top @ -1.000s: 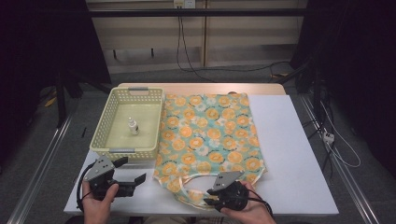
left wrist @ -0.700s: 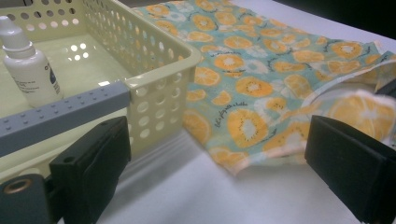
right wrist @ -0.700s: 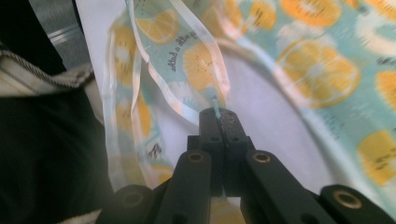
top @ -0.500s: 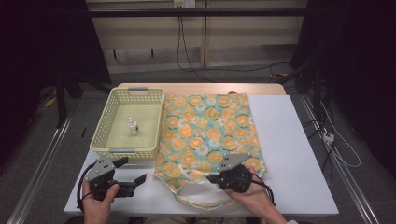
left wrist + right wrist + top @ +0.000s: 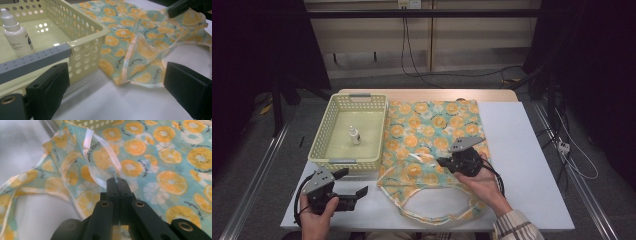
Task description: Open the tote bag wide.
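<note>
Bare table (image 5: 532, 150) lies right of the tote bag (image 5: 432, 135); the basket (image 5: 324, 132) walls its left.

A pale yellow basket (image 5: 332, 150) with a small white bottle (image 5: 355, 135) inside sits on the white worktop (image 5: 532, 165), touching an orange-print tote bag (image 5: 432, 132). The right tool (image 5: 443, 162) rests on the bag; the left tool (image 5: 357, 185) hovers near the basket's front.
</note>
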`<state>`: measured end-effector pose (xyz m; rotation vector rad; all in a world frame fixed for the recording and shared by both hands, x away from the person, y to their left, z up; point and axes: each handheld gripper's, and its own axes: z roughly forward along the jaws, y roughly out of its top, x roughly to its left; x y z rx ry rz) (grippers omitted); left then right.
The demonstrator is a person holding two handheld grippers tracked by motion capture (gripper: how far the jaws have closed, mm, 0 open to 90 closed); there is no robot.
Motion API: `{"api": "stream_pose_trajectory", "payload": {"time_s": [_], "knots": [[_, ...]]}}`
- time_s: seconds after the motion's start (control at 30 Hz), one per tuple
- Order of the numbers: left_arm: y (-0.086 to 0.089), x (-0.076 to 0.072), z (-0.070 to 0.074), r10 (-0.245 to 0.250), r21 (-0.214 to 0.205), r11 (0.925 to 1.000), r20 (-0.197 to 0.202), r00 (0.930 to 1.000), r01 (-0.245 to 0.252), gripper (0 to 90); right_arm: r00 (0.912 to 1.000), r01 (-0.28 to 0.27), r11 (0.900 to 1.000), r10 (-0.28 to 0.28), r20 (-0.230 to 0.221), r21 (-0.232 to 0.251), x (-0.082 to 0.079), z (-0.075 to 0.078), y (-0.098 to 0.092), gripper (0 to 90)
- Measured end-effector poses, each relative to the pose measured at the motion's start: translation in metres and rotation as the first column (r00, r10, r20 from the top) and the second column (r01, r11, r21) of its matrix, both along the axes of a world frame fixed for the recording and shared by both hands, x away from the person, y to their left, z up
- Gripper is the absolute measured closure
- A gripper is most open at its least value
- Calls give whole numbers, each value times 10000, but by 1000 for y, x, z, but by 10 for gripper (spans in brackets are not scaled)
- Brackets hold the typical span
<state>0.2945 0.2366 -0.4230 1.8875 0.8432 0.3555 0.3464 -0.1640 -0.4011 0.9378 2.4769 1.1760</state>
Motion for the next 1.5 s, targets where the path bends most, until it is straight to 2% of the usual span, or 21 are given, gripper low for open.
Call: {"api": "stream_pose_trajectory", "payload": {"time_s": [0.37, 0.47, 0.57, 0.7, 0.87, 0.93, 0.97, 1.0, 1.03, 1.2, 1.23, 1.33, 1.5], "knots": [[0, 1, -1, -76, 45, 10000, -54, 10000, 76, 61, 9997, 212, 9997, -213, 110, 133, 40, 3, -1, 900], [-1, 1, -1, -83, 27, 10000, -106, 9999, 83, 62, 9993, 318, 9992, -323, 198, 224, 47, 3, -1, 900], [-1, 1, -1, -84, 20, 10000, -126, 9999, 84, 61, 9988, 484, 9987, -485, 37, 152, 60, -4, 0, 900], [-2, 1, -1, -57, 22, 10000, -135, 9999, 58, 61, 9972, 739, 9973, -739, -122, 49, 70, -10, -1, 900], [-2, 1, -1, -102, 27, 9999, -142, 9998, 102, 62, 9934, 1065, 9941, -1072, -402, -184, 79, -26, -1, 900], [-1, 1, -1, -105, 43, 9999, -151, 9998, 106, 61, 9917, 1191, 9925, -1202, -460, -260, 80, -30, -1, 871], [-1, 1, -1, -120, 45, 9999, -157, 9998, 121, 62, 9905, 1289, 9913, -1301, -450, -281, 80, -31, -2, 775], [-1, 1, -1, -105, 33, 9999, -169, 9998, 106, 62, 9905, 1289, 9913, -1301, -450, -281, 80, -31, -2, 775], [-1, 1, -1, -115, 63, 9999, -151, 9998, 116, 61, 9906, 1275, 9915, -1287, -470, -268, 80, -31, -2, 736], [-1, 0, -1, -99, 50, 9999, -147, 9998, 100, 61, 9896, 1400, 9901, -1402, -324, -78, 72, -24, -5, 491], [-1, 0, -2, -95, 54, 9999, -152, 9998, 96, 61, 9896, 1400, 9901, -1402, -324, -78, 72, -24, -5, 491], [-1, 0, -2, -82, 62, 9999, -149, 9999, 83, 61, 9891, 1432, 9896, -1435, -322, -119, 66, -22, -7, 404], [-1, 0, -1, -88, 51, 9999, -165, 9998, 89, 62, 9929, 1160, 9932, -1159, -271, 21, 54, -13, -7, 326]]}}
